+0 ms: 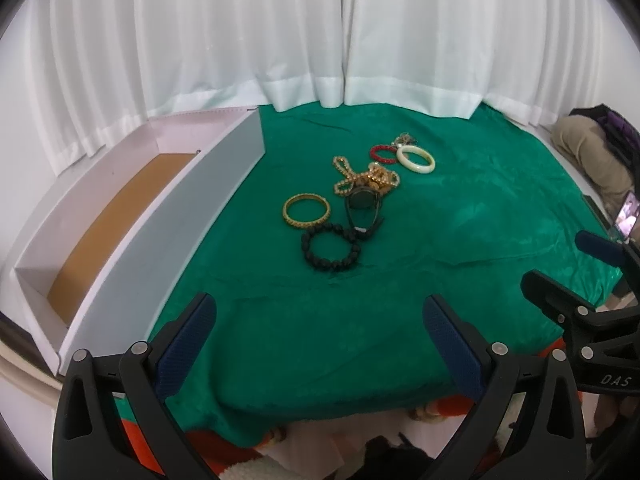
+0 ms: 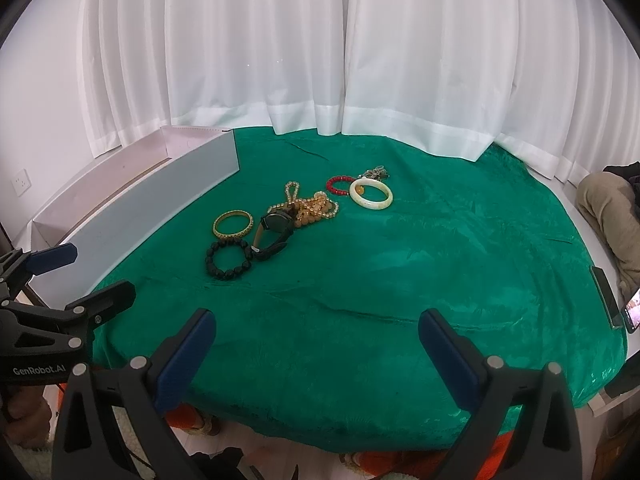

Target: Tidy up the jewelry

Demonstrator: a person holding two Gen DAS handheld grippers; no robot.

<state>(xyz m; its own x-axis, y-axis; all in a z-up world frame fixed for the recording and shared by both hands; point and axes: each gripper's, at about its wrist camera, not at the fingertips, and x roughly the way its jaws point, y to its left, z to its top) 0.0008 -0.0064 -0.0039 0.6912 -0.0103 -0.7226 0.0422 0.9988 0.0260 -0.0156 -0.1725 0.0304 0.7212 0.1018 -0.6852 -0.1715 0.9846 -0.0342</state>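
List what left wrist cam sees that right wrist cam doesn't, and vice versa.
Left wrist only: the brown floor inside the white box, and the right gripper at its right edge.

Right wrist only: a wall socket at far left, the left gripper at its left edge, and a dark phone lying at the table's right edge.

Both: green cloth, gold bangle, black bead bracelet, watch, gold bead pile, red bracelet, white bangle, white curtain. Both grippers open, holding nothing.

Crushed, faintly shiny green cloth; glossy pale bangle; metallic gold bangle; matt black beads.
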